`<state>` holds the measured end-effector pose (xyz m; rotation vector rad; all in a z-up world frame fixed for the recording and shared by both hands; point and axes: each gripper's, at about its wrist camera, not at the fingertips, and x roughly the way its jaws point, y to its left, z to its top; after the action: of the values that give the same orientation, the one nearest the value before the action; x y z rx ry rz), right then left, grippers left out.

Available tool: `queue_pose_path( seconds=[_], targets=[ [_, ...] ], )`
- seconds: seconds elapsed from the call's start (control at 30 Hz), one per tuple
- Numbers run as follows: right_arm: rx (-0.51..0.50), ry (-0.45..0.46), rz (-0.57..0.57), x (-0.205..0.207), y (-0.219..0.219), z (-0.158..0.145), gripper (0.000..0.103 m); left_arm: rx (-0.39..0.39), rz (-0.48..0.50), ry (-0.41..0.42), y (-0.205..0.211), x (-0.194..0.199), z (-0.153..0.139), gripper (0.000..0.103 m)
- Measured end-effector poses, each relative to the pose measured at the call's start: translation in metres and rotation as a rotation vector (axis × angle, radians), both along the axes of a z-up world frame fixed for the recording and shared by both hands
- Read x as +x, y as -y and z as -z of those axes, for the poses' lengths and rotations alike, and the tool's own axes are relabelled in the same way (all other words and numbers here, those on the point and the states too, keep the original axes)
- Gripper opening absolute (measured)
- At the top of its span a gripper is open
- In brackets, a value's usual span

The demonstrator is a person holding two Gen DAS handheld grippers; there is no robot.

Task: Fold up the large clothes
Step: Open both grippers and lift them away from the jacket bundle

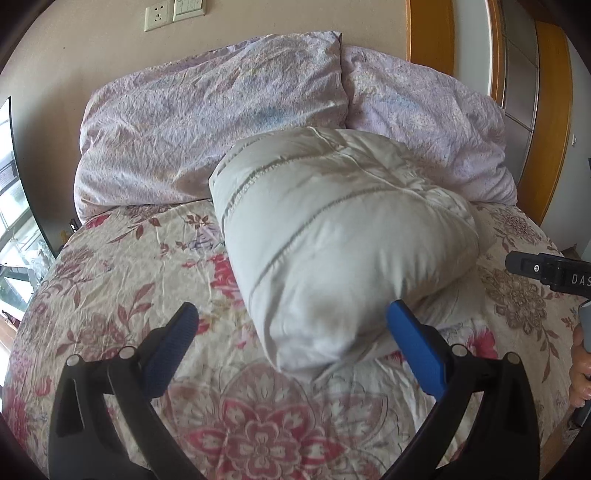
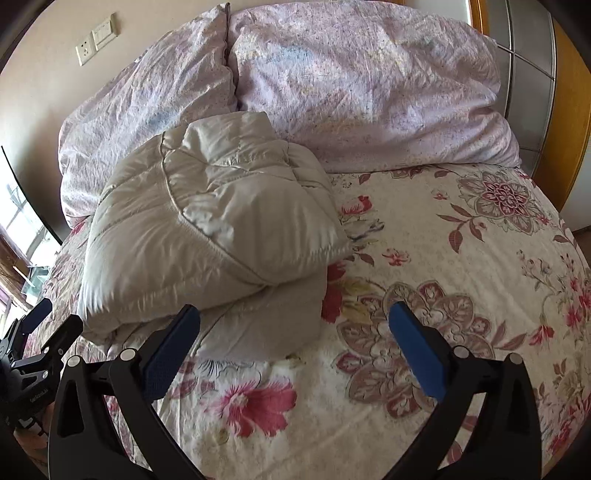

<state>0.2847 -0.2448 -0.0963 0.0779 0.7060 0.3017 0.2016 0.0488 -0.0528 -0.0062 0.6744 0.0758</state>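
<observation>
A cream quilted puffer jacket (image 1: 343,236) lies folded into a thick bundle on the floral bedsheet (image 1: 258,417). It also shows in the right wrist view (image 2: 207,236), left of centre. My left gripper (image 1: 291,317) is open and empty, its blue fingers standing either side of the bundle's near end, just short of it. My right gripper (image 2: 293,317) is open and empty, low over the sheet at the bundle's near right corner. The right gripper's body shows at the right edge of the left wrist view (image 1: 550,273). The left gripper's body shows at the left edge of the right wrist view (image 2: 33,354).
A crumpled lilac duvet (image 1: 207,122) is heaped along the head of the bed, behind the jacket, also in the right wrist view (image 2: 369,85). A wall with a socket (image 1: 159,16) is behind it. A wooden frame (image 1: 550,110) stands at the right. A window (image 1: 11,221) is at the left.
</observation>
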Motion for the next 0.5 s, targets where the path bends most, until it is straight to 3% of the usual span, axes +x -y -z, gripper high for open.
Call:
queue_pose_path(
  seconds=[0.13, 0.5],
  targets=[
    [0.002, 0.002, -0.014, -0.024, 0.004, 0.006, 0.102, 0.028, -0.007, -0.01, 0.007, -0.024, 0.006, 0.101],
    [-0.026, -0.081, -0.031, -0.062, 0.01, 0.032, 0.102, -0.026, 0.003, -0.06, 0.013, -0.063, 0.015, 0.101]
  ],
)
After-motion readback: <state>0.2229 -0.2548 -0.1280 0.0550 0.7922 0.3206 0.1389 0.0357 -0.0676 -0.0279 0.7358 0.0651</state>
